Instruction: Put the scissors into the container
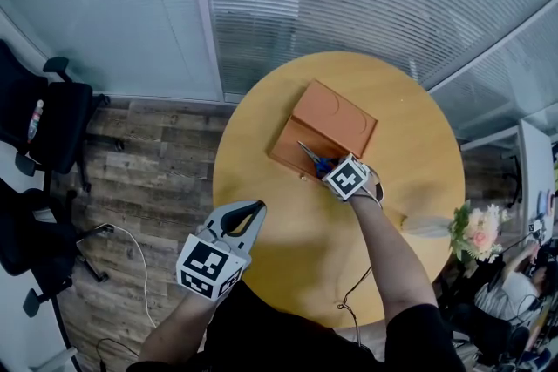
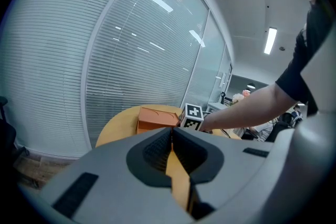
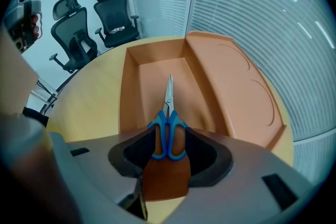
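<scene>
There is one round yellow table, and on it one orange container holding one pair of blue-handled scissors. Two grippers are in view, the left gripper and the right gripper, each with one marker cube, so two marker cubes. Two black office chairs stand by the wall, and there is one bunch of flowers.

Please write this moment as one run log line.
left gripper: shut, empty | right gripper: open, scissors between jaws | scissors: in orange container
</scene>
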Tool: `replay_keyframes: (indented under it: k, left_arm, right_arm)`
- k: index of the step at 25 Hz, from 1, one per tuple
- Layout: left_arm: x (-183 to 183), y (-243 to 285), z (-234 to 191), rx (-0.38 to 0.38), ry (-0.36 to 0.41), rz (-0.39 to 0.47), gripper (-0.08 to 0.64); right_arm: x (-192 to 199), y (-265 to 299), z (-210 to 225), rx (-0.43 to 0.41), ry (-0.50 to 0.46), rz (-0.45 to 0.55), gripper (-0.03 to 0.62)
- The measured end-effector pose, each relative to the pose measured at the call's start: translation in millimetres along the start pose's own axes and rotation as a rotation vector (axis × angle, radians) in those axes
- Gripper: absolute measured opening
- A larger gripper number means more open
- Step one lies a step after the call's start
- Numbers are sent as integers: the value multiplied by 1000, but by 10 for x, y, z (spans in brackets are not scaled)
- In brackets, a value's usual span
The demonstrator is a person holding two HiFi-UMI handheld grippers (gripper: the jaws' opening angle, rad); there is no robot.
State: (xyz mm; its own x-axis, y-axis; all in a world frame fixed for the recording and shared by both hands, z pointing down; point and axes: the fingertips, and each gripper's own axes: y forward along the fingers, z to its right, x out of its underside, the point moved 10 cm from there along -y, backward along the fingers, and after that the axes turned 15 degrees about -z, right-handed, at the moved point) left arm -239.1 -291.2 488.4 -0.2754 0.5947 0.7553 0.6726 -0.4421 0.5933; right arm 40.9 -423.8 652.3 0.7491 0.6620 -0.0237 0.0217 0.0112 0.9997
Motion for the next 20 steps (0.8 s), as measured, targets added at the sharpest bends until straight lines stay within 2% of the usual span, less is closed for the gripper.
replay_keyframes:
  k: [2, 7, 9, 12, 20]
  left_arm:
    - [-24, -28, -5, -4, 4, 7, 18]
    - [-119, -155, -79, -26, 12, 32, 18]
    - [-150, -195, -97, -27, 19, 42, 18]
    - [-208, -215, -35, -15, 38, 52, 18]
    - [-436, -224, 418, 35, 145, 78, 18]
  right_arm:
    - [50, -55, 32, 38, 22, 42, 179]
    - [272, -483, 54, 156, 124, 306, 178]
    - [411, -691, -2, 159, 171, 407, 171]
    - [669, -1010, -132, 155, 215, 529, 126]
    - [1406, -1887, -547, 183, 316, 864, 98]
